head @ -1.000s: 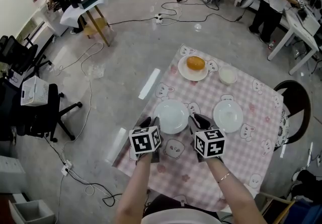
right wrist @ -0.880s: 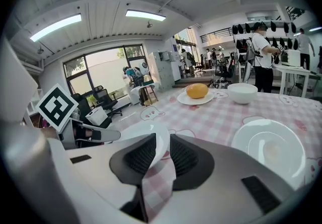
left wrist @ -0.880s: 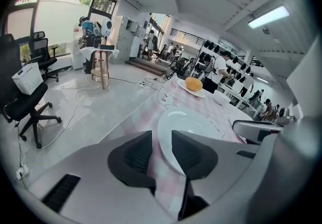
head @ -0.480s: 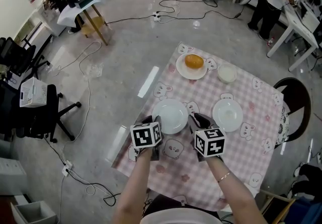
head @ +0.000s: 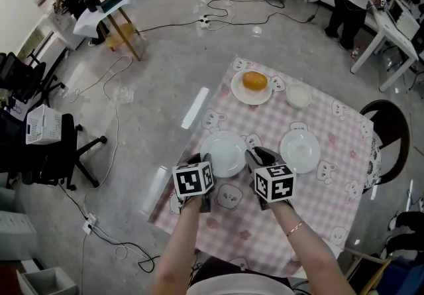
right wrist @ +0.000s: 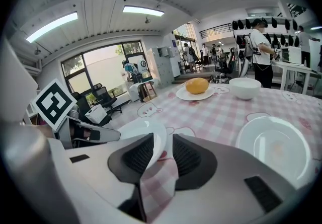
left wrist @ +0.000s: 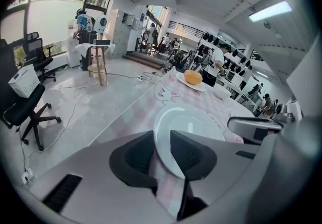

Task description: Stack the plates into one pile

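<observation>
A white plate [head: 225,153] lies at the near left of the pink checked table [head: 311,201]. My left gripper [head: 201,162] straddles its left rim, jaws closing, rim between the pads with no clear press; the left gripper view shows this plate [left wrist: 193,125] running into the left gripper [left wrist: 162,153]. My right gripper [head: 257,156] straddles the right rim, jaws opening, with a gap beside the plate [right wrist: 138,130] inside the right gripper [right wrist: 163,155]. A second empty plate [head: 300,150] [right wrist: 274,145] lies to the right.
At the far side stand a plate with an orange bun [head: 254,80] and a small white bowl [head: 299,97]. A dark chair [head: 391,134] stands at the table's right edge. Cables and an office chair [head: 40,148] are on the floor to the left.
</observation>
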`<state>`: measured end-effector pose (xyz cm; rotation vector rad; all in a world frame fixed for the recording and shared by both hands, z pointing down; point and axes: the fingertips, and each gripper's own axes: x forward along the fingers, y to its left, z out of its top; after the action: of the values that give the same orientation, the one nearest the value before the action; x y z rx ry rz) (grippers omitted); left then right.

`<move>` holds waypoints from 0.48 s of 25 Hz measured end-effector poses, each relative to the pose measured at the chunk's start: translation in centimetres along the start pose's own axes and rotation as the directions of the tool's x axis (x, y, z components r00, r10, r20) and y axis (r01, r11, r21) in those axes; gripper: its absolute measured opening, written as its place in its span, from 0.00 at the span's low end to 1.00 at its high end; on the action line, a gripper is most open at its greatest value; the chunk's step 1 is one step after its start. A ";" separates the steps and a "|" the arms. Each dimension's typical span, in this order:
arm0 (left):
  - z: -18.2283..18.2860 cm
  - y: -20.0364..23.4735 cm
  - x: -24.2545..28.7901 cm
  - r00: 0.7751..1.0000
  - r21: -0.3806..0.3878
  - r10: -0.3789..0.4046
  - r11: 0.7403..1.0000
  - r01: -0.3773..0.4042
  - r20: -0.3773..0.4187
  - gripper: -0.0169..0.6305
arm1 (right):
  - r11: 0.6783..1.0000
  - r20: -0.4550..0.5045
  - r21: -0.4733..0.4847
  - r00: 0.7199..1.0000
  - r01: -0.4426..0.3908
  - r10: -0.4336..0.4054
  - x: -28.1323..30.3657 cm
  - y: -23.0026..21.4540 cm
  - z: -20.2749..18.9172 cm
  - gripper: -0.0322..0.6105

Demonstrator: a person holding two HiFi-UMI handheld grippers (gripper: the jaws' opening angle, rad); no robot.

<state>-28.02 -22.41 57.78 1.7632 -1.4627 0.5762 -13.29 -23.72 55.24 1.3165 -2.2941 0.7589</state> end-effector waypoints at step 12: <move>-0.1 0.1 0.2 1.000 -0.004 -0.006 1.000 0.006 -0.003 0.21 | 1.000 -0.090 0.011 0.996 0.010 -0.009 2.7 0.2 -0.7 0.28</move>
<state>-28.09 -22.44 57.98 1.7618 -1.4557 0.5720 -14.74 -24.99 57.33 1.2705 -2.2153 0.8119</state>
